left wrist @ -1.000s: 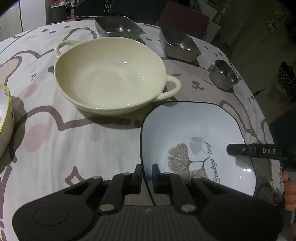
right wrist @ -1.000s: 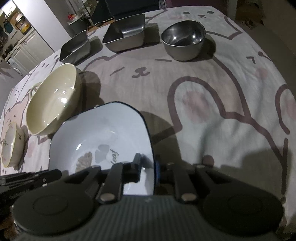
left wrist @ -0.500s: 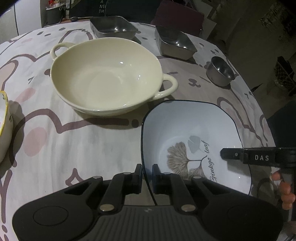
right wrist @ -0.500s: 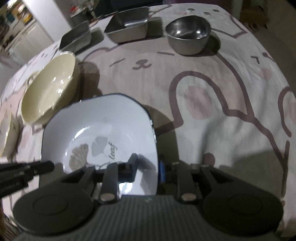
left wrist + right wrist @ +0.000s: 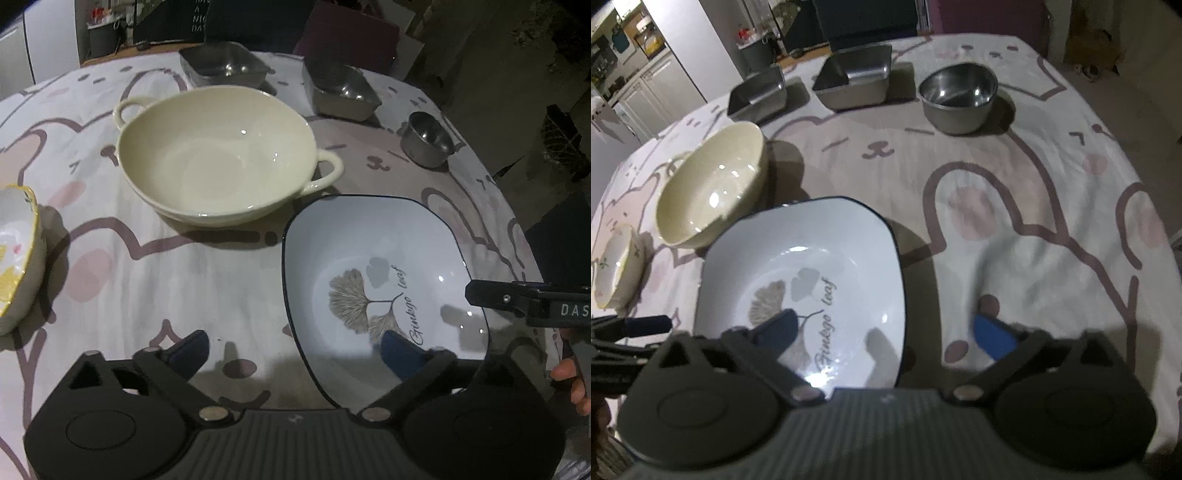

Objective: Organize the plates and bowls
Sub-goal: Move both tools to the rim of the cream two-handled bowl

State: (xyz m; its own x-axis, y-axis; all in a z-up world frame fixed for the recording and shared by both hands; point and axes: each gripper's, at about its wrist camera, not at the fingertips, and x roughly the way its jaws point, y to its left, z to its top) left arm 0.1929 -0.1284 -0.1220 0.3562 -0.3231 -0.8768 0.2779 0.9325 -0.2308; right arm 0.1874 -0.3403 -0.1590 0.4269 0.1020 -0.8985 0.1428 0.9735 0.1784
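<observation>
A white square plate with a dark rim and a ginkgo leaf print [image 5: 380, 273] lies on the table near its front edge; it also shows in the right wrist view [image 5: 809, 280]. My left gripper [image 5: 295, 349] is open, its jaws astride the plate's left rim, one finger over the plate. My right gripper [image 5: 886, 330] is open astride the plate's right rim. A cream two-handled bowl [image 5: 218, 158] stands behind the plate, also in the right wrist view [image 5: 709, 188].
A small bowl with a yellow rim [image 5: 14, 254] sits at the left. Two steel square trays [image 5: 225, 66] [image 5: 341, 90] and a round steel bowl [image 5: 428, 138] stand at the back. The tablecloth [image 5: 1034, 206] has a rabbit pattern.
Both grippers were shut on the plate's rims and have opened. The plate now rests on the table.
</observation>
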